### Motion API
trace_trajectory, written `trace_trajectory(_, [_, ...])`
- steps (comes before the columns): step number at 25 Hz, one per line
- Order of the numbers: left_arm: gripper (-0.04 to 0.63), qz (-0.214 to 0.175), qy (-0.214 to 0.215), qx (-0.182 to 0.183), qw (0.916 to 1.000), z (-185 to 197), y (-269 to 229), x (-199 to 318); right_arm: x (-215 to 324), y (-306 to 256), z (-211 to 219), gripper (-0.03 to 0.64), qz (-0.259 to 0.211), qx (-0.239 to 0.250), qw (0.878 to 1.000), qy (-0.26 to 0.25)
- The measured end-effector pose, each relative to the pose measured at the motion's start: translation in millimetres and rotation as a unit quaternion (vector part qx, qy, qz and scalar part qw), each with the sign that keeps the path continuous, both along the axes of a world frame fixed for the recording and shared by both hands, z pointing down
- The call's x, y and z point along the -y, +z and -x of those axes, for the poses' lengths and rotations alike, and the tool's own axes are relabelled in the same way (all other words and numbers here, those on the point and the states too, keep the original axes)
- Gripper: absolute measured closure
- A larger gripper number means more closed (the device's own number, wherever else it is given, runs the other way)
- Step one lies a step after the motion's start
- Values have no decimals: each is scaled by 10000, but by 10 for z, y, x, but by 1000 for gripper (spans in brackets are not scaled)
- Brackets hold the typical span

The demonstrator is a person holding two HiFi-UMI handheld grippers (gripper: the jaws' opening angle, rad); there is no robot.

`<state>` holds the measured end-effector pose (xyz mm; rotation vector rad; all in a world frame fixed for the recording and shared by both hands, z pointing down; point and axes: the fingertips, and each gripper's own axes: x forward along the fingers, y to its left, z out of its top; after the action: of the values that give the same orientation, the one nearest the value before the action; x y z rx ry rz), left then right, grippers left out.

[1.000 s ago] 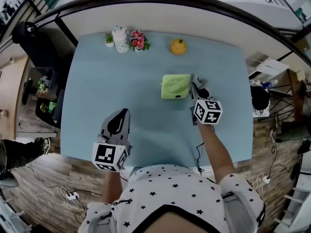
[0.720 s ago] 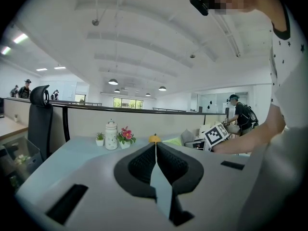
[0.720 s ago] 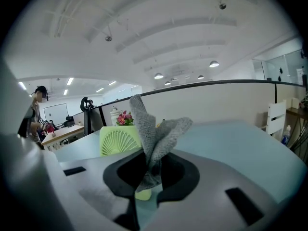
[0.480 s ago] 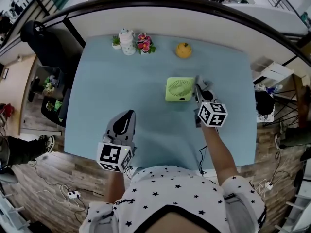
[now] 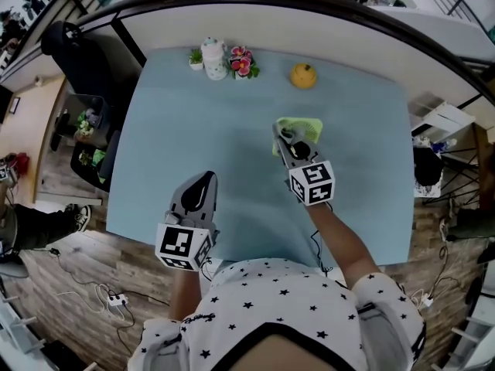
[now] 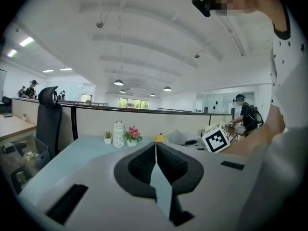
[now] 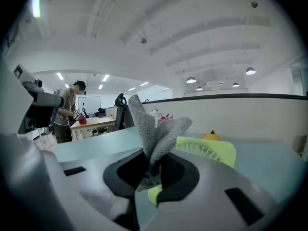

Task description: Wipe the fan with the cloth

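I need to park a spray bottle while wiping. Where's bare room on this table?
The widest bare stretch is the left half of the table, between the jar and flowers at the far edge and the left gripper. A narrower strip lies right of the fan. Crowded: around the fan, where the right gripper holds the cloth.

shirt: white, small black stars, dark neckline; short sleeves, grey cuffs | left tool: grey shell, black pads; cube of black-and-white square markers | right tool: same grey and black; matching marker cube
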<state>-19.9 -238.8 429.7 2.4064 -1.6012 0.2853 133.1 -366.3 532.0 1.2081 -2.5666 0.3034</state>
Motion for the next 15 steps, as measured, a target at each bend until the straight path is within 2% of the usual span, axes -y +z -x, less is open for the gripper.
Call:
trace_trajectory(8, [563,92,-285,-37,9995,208,39,-108,18,386,76,569,398,-349,9986,16])
trace_trajectory(15, [563,74,-225,-34,9997,177,25,-101,88,338,-71,569,406,-246,9985,266])
